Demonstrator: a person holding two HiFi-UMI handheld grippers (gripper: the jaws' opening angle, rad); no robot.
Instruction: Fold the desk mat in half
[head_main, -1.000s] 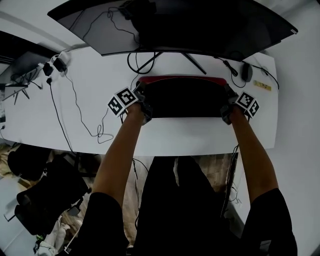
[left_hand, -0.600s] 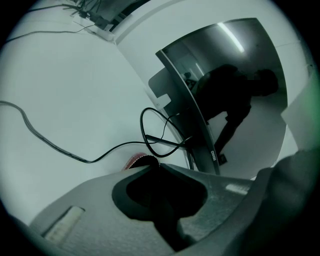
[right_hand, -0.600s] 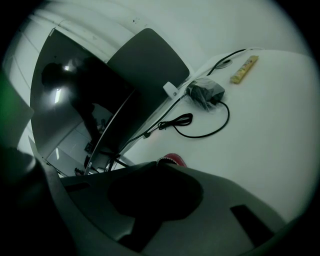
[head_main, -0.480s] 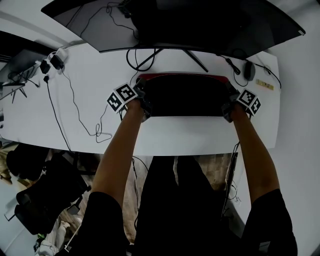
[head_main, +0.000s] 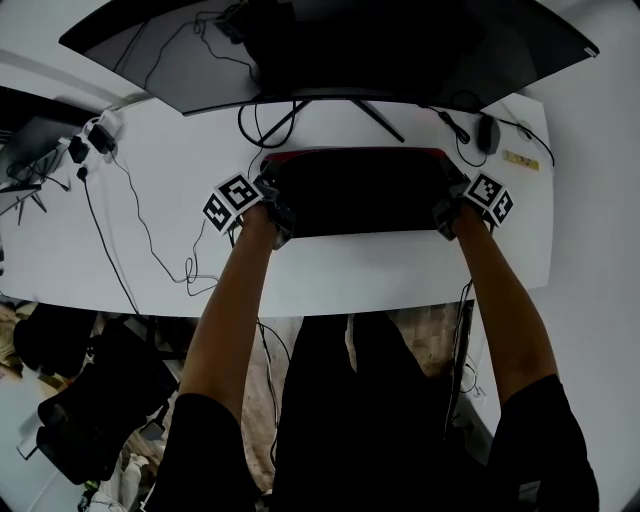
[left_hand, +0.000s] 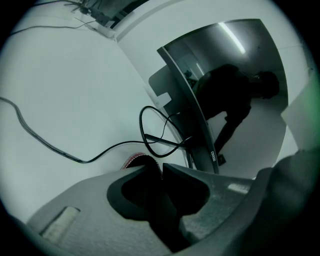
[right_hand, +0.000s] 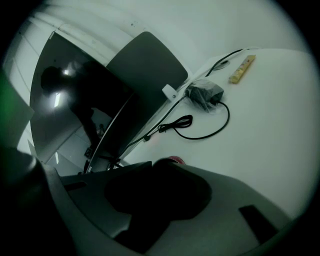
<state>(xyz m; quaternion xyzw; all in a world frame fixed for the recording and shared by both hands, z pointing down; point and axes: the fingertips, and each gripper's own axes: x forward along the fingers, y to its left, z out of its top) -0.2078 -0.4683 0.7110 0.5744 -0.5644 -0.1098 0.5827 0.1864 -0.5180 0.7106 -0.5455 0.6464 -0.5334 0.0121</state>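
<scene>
**Desk mat doubled over; both grippers slackening at its ends**

Position: the desk mat (head_main: 365, 190) is recorded in the upper middle of the head view. It lies flat on the white desk (head_main: 350, 270), just below the foot of the monitor (head_main: 330, 60). Its upper face is black, and a red band is exposed along the far edge. From this the fold is judged essentially made.

Grippers: the left gripper (head_main: 272, 190) is placed at the mat's left end and the right gripper (head_main: 452, 192) at its right end. Both are pointed toward the top of the frame. The jaws of each have just been opening and are seen slightly parted. In each gripper view dark mat material lies in the gap and a red-trimmed corner shows just past the tips. The mat is judged no longer firmly pinched.

Handling (judged): the mat is taken to be thin, light and limp, with a faintly grippy face. Sagging between two holds is expected. It is best taken at both corners of one edge together. The top layer may lift a little at the crease once let go.
</scene>
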